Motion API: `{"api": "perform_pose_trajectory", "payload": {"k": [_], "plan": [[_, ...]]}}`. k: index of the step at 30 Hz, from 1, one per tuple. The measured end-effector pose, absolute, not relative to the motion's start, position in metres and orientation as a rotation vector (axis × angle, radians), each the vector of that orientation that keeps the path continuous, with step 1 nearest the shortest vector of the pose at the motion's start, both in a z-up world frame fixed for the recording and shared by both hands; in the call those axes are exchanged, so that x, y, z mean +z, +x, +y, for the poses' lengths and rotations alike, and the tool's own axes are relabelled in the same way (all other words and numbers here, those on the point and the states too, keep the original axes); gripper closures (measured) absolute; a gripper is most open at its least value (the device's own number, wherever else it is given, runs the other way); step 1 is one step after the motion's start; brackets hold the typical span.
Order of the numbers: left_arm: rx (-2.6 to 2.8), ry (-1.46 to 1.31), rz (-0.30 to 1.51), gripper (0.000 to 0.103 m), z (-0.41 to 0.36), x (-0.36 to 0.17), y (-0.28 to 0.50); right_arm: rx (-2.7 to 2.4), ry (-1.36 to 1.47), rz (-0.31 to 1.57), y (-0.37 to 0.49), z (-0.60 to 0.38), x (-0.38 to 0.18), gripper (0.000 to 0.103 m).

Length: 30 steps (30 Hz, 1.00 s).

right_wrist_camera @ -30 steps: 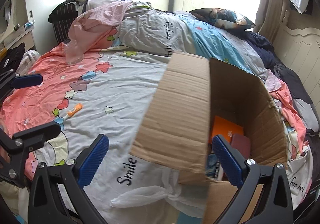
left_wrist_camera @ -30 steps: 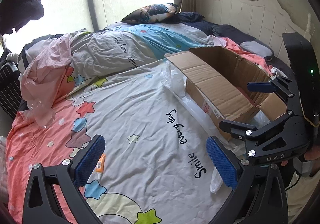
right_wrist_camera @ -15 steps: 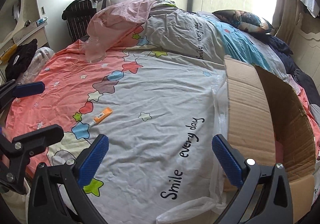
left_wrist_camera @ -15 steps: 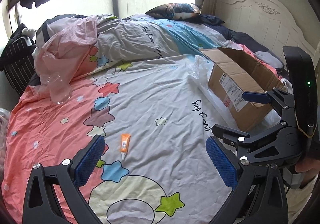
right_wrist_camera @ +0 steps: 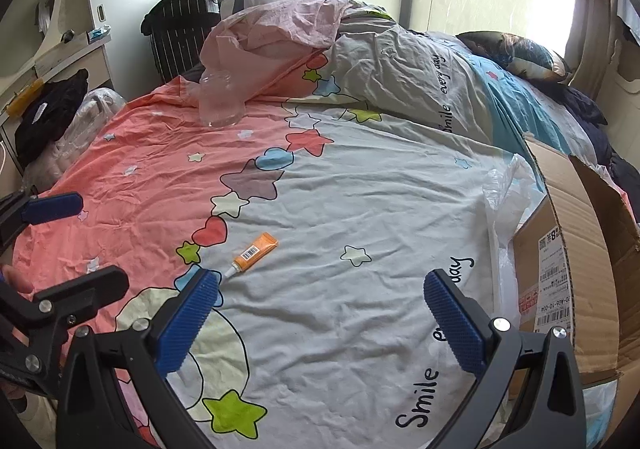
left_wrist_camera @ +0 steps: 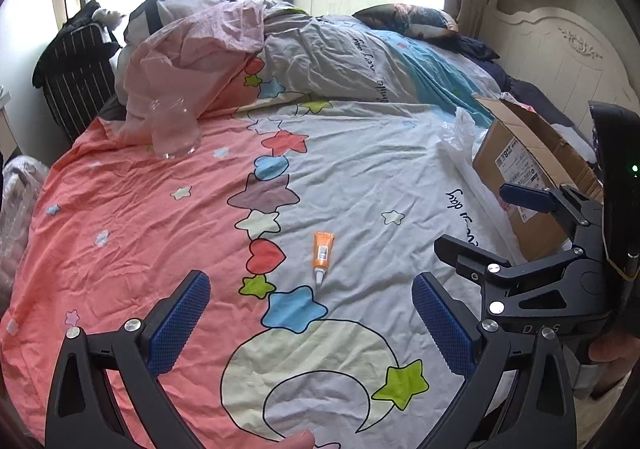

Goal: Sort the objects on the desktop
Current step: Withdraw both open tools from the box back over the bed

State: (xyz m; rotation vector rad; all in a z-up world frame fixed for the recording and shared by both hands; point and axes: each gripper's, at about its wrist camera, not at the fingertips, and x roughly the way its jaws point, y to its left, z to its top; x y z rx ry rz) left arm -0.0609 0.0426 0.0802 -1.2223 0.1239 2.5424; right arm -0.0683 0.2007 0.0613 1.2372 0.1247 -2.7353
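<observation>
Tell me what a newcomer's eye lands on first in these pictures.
First the bedsheet, half coral, half white, with a chain of coloured stars and hearts down its middle. Next the small orange tube lying alone on the white half, and the open cardboard box at the sheet's right edge.

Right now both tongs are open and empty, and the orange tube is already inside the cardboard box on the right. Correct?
Not quite. The orange tube is not in the cardboard box; it lies flat on the bedsheet, well left of the box, as the left wrist view shows. The rest holds: left tongs and right tongs are both open and empty.
</observation>
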Motion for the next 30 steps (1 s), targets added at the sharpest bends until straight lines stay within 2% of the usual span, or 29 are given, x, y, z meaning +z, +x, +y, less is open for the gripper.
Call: {"api": "perform_pose_trajectory", "payload": {"k": [9, 20, 30], "plan": [[2.588, -1.252, -0.011, 0.000, 0.004, 0.065, -0.066, -2.762, 1.206, 0.071, -0.070, 0.178, 0.053, 0.000], [2.630, -1.232, 0.045, 0.000, -0.006, 0.048, -0.065, -2.771, 1.252, -0.038, -0.073, 0.170, 0.031, 0.000], [2.655, -1.229, 0.059, 0.000, -0.013, 0.034, -0.066, -2.853, 1.208, 0.002, -0.066, 0.165, 0.036, 0.000]]}}
